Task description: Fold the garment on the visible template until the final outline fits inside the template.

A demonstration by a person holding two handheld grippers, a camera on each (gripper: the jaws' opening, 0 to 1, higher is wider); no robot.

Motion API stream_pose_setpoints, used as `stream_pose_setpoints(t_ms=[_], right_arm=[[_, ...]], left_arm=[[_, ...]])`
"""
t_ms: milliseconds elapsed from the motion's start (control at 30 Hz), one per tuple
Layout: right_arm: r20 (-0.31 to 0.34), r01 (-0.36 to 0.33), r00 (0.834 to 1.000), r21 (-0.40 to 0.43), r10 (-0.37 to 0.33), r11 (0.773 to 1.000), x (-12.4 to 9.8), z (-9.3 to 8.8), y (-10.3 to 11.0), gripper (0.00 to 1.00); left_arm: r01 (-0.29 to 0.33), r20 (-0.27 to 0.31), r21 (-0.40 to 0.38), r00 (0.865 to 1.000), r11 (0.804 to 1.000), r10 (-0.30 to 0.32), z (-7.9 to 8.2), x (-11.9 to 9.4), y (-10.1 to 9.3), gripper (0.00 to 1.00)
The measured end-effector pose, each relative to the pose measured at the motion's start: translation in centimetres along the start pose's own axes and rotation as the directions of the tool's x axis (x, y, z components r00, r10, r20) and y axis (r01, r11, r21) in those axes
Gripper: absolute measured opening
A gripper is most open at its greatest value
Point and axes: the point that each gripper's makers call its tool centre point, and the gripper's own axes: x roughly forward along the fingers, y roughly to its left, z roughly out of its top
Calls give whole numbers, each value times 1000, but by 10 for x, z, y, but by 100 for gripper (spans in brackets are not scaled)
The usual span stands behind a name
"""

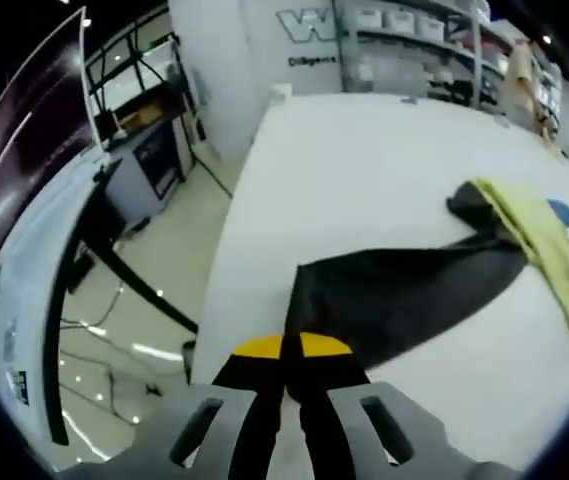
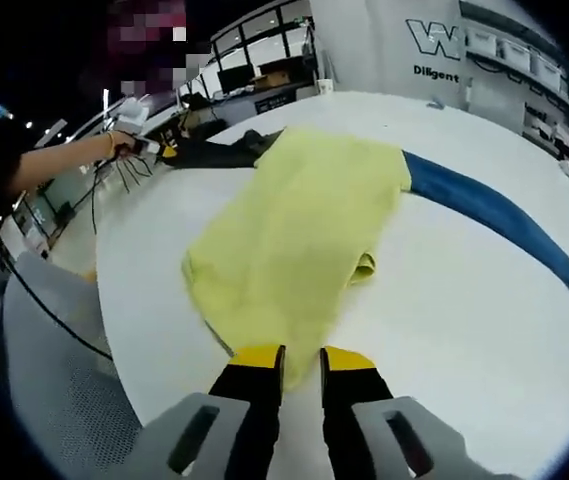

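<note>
The yellow garment (image 2: 299, 235) lies on the counter (image 2: 444, 330), long axis running away from the right claw (image 2: 301, 362), which pinches its near edge (the left claw (image 1: 292, 372) grips a black cloth (image 1: 404, 290)).

Large "W" logo with partly legible "Diligent" beneath, on white wall panel (image 2: 404, 45)

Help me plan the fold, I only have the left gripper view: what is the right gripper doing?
Observer: The right tongs sit at the yellow fabric garment's near edge, cloth between the jaws; grip unclear.
Operator: And that blue bit?
Observer: A long blue fabric strip curving out from under the yellow garment across the white table.
Operator: Anything else?
Observer: A person's hand holds your left tongs, shut on the black fabric, at the far table edge.
</note>
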Motion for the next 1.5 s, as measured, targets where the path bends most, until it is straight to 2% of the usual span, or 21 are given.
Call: stream_pose_setpoints(t_ms=[133, 333, 400, 533, 600, 667, 800, 867, 900, 933, 967, 1000, 1033, 1133, 1200, 1233, 1300, 1333, 1433, 1500], right_arm=[[-2, -5, 1000, 14, 5, 1000, -1, -4, 5, 0], [-31, -16, 999, 56, 18, 998, 5, -19, 16, 0], [-45, -18, 999, 60, 21, 998, 5, -24, 18, 0], [-51, -1, 999, 53, 3, 999, 5, -26, 16, 0], [-47, -8, 999, 54, 11, 999, 3, -24, 19, 0], [0, -47, 999, 111, 48, 993, -1, -12, 26, 0], [40, -70, 997, 121, 66, 990, -8, 1, 29, 0], [76, -81, 994, 123, 73, 989, -11, 11, 30, 0], [116, -97, 990, 124, 83, 988, -15, 25, 33, 0], [140, -105, 986, 126, 87, 986, -17, 33, 34, 0], [161, -107, 983, 118, 87, 987, -19, 42, 34, 0], [202, -117, 975, 108, 93, 987, -27, 64, 35, 0], [229, -124, 968, 100, 98, 987, -30, 74, 36, 0], [252, -131, 962, 86, 106, 988, -36, 88, 39, 0], [268, -133, 957, 72, 109, 989, -38, 97, 39, 0], [281, -132, 953, 63, 109, 989, -40, 104, 39, 0], [294, -134, 949, 58, 111, 989, -40, 110, 39, 0], [298, -132, 948, 55, 110, 990, -40, 113, 40, 0], [324, -97, 943, 39, 79, 995, -41, 124, 35, 0], [335, -85, 940, 40, 67, 996, -41, 131, 35, 0]], left_arm=[[-2, -13, -7, 1000, 1000, 2, -2, 4, 3, 0], [-23, -55, -3, 998, 1000, 23, -12, 7, 9, 1], [-15, -62, 8, 998, 1000, 16, -14, 12, 9, 5], [8, -61, 19, 998, 1000, -7, -18, 5, -8, 14], [15, -56, 10, 998, 1000, -14, -19, 6, -6, 18], [28, -63, 32, 998, 999, -26, -25, 1, -11, 22], [47, -23, 35, 999, 998, -46, -17, -9, -22, 30], [54, -6, 68, 999, 996, -54, -16, -14, -30, 30], [63, -3, 91, 998, 994, -63, -16, -15, -34, 30], [82, 4, 106, 997, 991, -83, -15, -20, -45, 31], [129, 30, 143, 990, 981, -134, -10, -28, -66, 32], [179, 46, 170, 981, 969, -190, -13, -38, -92, 33], [222, 43, 195, 971, 955, -234, -18, -41, -110, 35], [268, 45, 227, 957, 936, -285, -22, -46, -130, 37], [305, 55, 251, 943, 919, -328, -23, -49, -146, 38], [330, 61, 266, 932, 905, -358, -23, -54, -158, 38], [358, 65, 277, 919, 892, -389, -25, -59, -172, 38], [378, 59, 298, 909, 877, -412, -28, -63, -185, 39], [395, 19, 319, 906, 862, -422, -37, -63, -200, 39], [415, 9, 336, 896, 845, -443, -40, -69, -216, 39]])
